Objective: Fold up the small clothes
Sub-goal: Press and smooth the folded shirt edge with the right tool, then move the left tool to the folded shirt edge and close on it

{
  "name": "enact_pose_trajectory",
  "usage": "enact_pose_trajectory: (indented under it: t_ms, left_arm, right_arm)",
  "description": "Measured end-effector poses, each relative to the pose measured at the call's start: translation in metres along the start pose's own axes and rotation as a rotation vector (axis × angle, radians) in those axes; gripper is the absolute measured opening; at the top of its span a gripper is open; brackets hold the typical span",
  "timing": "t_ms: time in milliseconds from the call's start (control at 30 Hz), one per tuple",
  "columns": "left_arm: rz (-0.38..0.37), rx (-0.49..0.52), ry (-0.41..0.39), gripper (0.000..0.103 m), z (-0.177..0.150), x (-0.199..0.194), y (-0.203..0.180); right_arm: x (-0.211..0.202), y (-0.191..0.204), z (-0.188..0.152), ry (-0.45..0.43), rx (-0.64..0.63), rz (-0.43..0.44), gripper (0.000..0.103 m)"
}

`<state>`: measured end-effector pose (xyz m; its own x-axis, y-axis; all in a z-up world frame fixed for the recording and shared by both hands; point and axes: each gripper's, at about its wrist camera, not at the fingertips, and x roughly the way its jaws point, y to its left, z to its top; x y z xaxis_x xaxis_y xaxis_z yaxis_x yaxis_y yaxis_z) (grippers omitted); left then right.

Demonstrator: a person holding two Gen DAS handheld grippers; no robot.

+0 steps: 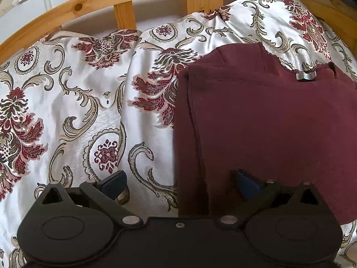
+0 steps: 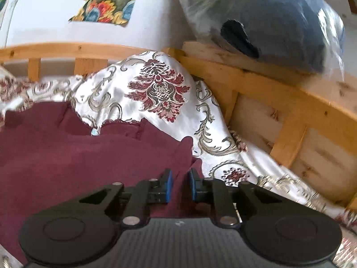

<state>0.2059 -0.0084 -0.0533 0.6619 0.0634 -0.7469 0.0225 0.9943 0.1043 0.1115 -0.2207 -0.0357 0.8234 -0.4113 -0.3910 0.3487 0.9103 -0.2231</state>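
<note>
A maroon garment (image 1: 267, 122) lies flat on the patterned bedspread, its lace-trimmed neckline and white label (image 1: 305, 76) at the far side. My left gripper (image 1: 178, 178) stands open above the garment's near left edge, one finger over the bedspread and the other over the cloth, with nothing gripped. In the right wrist view the same garment (image 2: 67, 151) fills the left half. My right gripper (image 2: 180, 185) has its blue pads (image 2: 169, 186) drawn close on a raised fold at the garment's right edge, and the cloth bunches up between them.
The silver bedspread (image 1: 67, 111) with red and gold ornaments covers the bed. A wooden slatted bed frame (image 1: 125, 15) curves along the far side and right (image 2: 279, 102). A plastic-wrapped dark bundle (image 2: 279, 22) rests on the frame's right corner. A colourful picture (image 2: 107, 0) hangs on the wall.
</note>
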Motion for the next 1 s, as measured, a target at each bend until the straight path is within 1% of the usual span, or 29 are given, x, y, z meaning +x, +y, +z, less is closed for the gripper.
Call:
enact_pose_trajectory:
  t_ms: [67, 167, 233, 267, 367, 467, 567, 700, 767, 867, 967, 1000]
  left_arm:
    - [0.003, 0.002, -0.002, 0.102, 0.0, -0.001, -0.001]
    - [0.004, 0.002, -0.003, 0.102, -0.001, -0.001, -0.001]
    - [0.005, -0.002, -0.002, 0.102, -0.001, -0.001, -0.001]
    - [0.005, -0.003, -0.002, 0.102, -0.001, -0.001, -0.001]
    - [0.006, -0.001, -0.002, 0.102, -0.001, -0.001, -0.001]
    - [0.005, -0.002, -0.001, 0.102, -0.001, -0.001, -0.001]
    - [0.001, -0.004, -0.002, 0.102, 0.0, -0.001, 0.0]
    - [0.002, 0.001, -0.009, 0.102, 0.002, 0.001, 0.0]
    - [0.001, 0.002, -0.013, 0.102, 0.004, 0.004, 0.0]
    - [-0.009, 0.007, -0.016, 0.103, 0.006, 0.009, 0.002]
    - [-0.041, 0.001, -0.026, 0.103, 0.008, 0.014, 0.006]
    - [-0.057, -0.003, -0.032, 0.103, 0.008, 0.016, 0.008]
  right_arm:
    - [-0.004, 0.002, -0.001, -0.001, -0.016, 0.008, 0.021]
    - [-0.005, 0.0, -0.002, 0.019, -0.001, 0.033, 0.02]
    - [-0.003, -0.002, -0.002, 0.026, 0.016, 0.047, 0.008]
    - [-0.003, -0.003, -0.002, 0.02, 0.022, 0.05, 0.007]
    - [-0.01, -0.002, 0.0, -0.024, 0.01, 0.032, 0.006]
    - [-0.02, -0.002, 0.004, -0.053, -0.014, -0.012, 0.005]
    - [-0.025, -0.003, 0.001, -0.024, -0.025, -0.034, 0.005]
    - [-0.012, -0.004, -0.009, 0.054, -0.013, -0.034, 0.005]
    - [-0.013, -0.004, -0.009, 0.052, -0.008, -0.035, 0.005]
    - [-0.016, -0.001, -0.011, 0.037, -0.024, -0.039, 0.007]
    - [-0.019, 0.002, -0.012, 0.025, -0.022, -0.037, 0.014]
    - [-0.021, 0.004, -0.011, 0.016, -0.029, -0.034, 0.025]
